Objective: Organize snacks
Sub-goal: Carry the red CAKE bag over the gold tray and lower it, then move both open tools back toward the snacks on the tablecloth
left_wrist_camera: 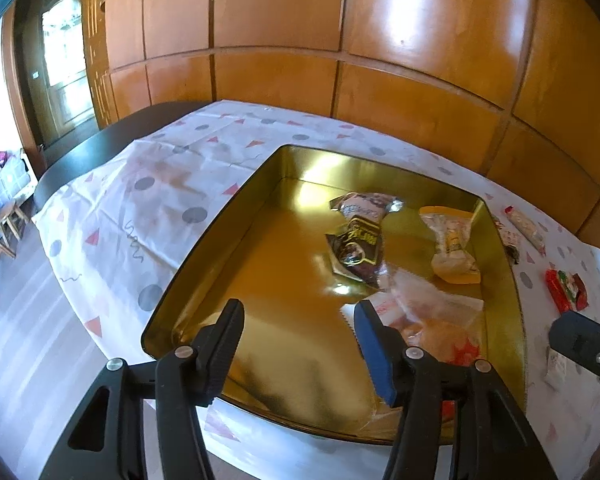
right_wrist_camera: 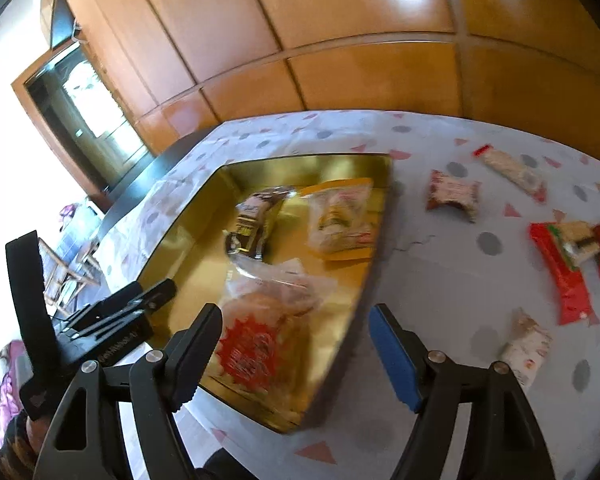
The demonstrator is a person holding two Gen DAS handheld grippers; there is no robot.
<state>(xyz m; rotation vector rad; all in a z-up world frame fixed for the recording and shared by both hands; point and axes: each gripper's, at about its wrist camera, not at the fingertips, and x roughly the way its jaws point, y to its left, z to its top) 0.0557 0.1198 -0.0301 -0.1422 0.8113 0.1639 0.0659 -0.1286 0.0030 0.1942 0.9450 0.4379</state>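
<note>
A table (left_wrist_camera: pixel 112 208) under a white cloth patterned with grey dots and pink triangles carries everything, with a wall of wooden panels (left_wrist_camera: pixel 284 32) behind it. The gold tin tray (left_wrist_camera: pixel 220 236) lies on the cloth and serves as the landmark.

Inside the tray, at its near side, lies a clear bag with a red print (right_wrist_camera: pixel 256 332). Farther in sits a dark brown packet (left_wrist_camera: pixel 356 244), and beside that, toward the tray's right wall, a yellow-edged packet (left_wrist_camera: pixel 454 246).

Out on the cloth, right of the tray, a long red wrapper (right_wrist_camera: pixel 562 268) lies well apart from it, a red and white packet (right_wrist_camera: pixel 454 194) sits nearer the tray's far right corner, a pale bar (right_wrist_camera: pixel 512 170) lies beyond that, and a small white packet (right_wrist_camera: pixel 526 344) rests toward the near edge.

The left gripper (left_wrist_camera: pixel 300 344) hangs over the tray's near part, fingers spread wide with nothing between them. The right gripper (right_wrist_camera: pixel 296 344) hovers over the tray's near right corner, likewise spread and empty; the red-print bag shows between its fingers but lies in the tray, ungrasped.
</note>
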